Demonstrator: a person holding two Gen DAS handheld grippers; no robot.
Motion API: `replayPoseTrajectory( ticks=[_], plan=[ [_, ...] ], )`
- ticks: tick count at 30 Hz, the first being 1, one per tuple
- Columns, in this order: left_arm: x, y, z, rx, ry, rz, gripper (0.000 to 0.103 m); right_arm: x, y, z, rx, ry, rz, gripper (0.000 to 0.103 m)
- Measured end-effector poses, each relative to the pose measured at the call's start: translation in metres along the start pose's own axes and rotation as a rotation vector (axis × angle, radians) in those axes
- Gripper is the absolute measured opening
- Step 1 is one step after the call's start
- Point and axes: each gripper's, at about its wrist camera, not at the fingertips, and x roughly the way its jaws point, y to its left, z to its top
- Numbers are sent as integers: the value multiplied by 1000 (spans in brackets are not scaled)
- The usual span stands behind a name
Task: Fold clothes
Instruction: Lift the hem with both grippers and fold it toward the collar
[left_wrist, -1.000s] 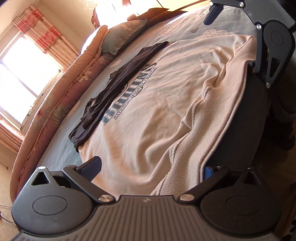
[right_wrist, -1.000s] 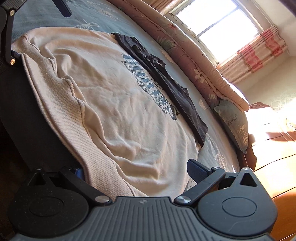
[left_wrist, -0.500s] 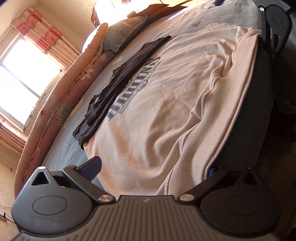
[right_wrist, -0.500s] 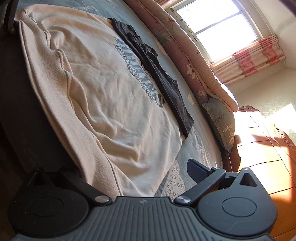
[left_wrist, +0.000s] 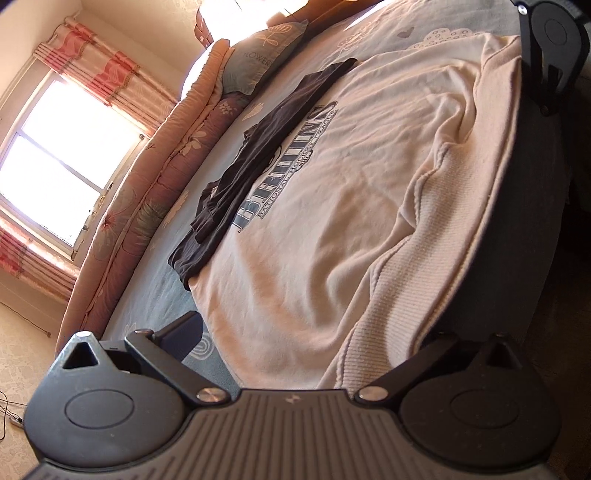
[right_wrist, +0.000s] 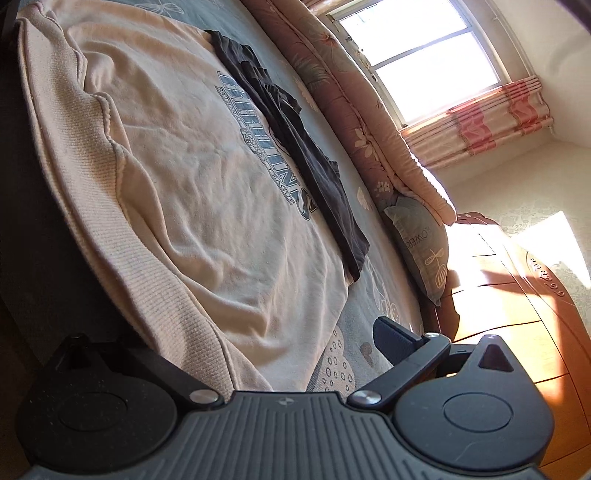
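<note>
Bed (left_wrist: 147, 306) filling the space ahead of both tongs, mattress edge dropping away on the outer side of each. Spread flat on it, a cream sweatshirt (left_wrist: 332, 229) reaching forward from the left tongs (left_wrist: 303, 339) and from the right tongs (right_wrist: 236, 339), printed chest lettering farther ahead. Beyond that lettering, a dark garment (left_wrist: 258, 147) lying overlapped with the sweatshirt's far part; which one is on top cannot be told.

Ribbed hem (left_wrist: 388, 295) running along the mattress edge, one corner between the fingers of each pair. Both pairs spread wide, gripping nothing, cloth merely lying in the gap.

Likely trouble from here:
- Closing too shallow, catching only the top layer of the hem, so the back panel stays behind and the fold comes out skewed.
- Closing unevenly, one corner slipping free once lifted.
- Hem sliding off the mattress edge if nudged outward.
- Carrying the hem forward and dragging or burying the dark garment, given the overlap.
</note>
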Motion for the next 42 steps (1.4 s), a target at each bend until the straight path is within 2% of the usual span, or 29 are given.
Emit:
replayPoseTrajectory(
  ticks=[6, 18, 31, 42],
  plan=[
    [-2, -4, 5, 20, -30, 72, 103, -2, 5, 6, -17, -29, -66, 103],
    [1, 11, 12, -49, -53, 138, 103, 5, -9, 8, 34, -45, -204, 103],
    [17, 44, 32, -76, -79, 183, 103, 23, -38, 26, 67, -75, -254, 103],
    [56, 80, 56, -79, -90, 213, 103, 62, -66, 53, 71, -98, -290, 103]
  ],
)
